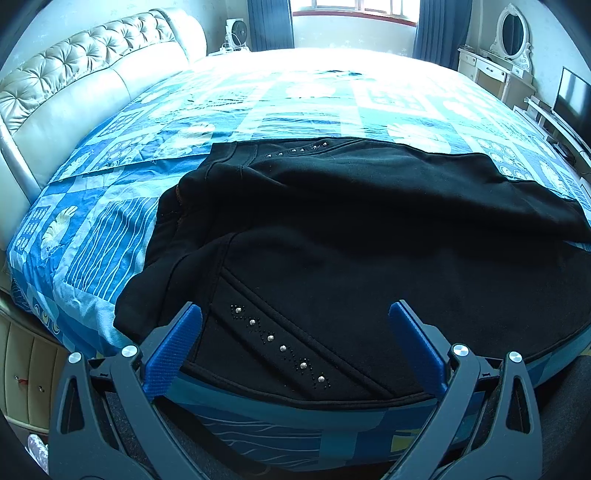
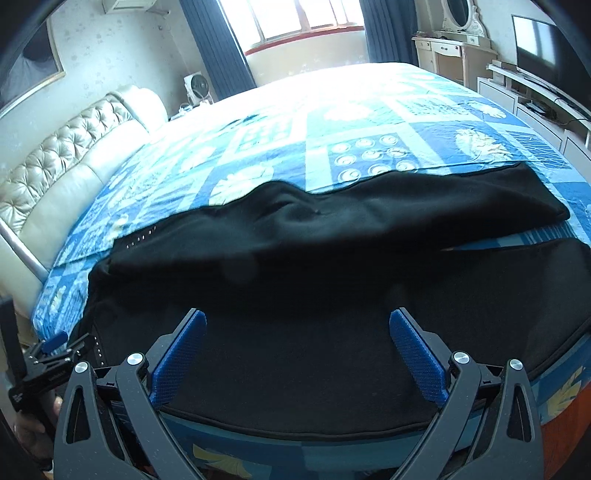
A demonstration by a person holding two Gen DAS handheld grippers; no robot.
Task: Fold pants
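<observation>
Black pants point(image 1: 351, 229) lie spread across the near edge of the bed, waist to the left, legs running right. Studded pocket trim point(image 1: 280, 347) shows near my left gripper point(image 1: 295, 314), which is open and empty just above the waist part at the bed's edge. In the right wrist view the pants point(image 2: 332, 258) show two legs, the far one point(image 2: 461, 199) and the near one, parted at the right. My right gripper point(image 2: 297, 319) is open and empty over the near leg. The left gripper also shows in the right wrist view point(image 2: 55, 350).
The bed has a blue patterned quilt point(image 1: 258, 110) and a tufted cream headboard point(image 1: 74, 74) on the left. A white dresser with a mirror point(image 1: 498, 62) and a TV point(image 2: 539, 48) stand at the right. A fan point(image 1: 236, 33) stands by the curtains.
</observation>
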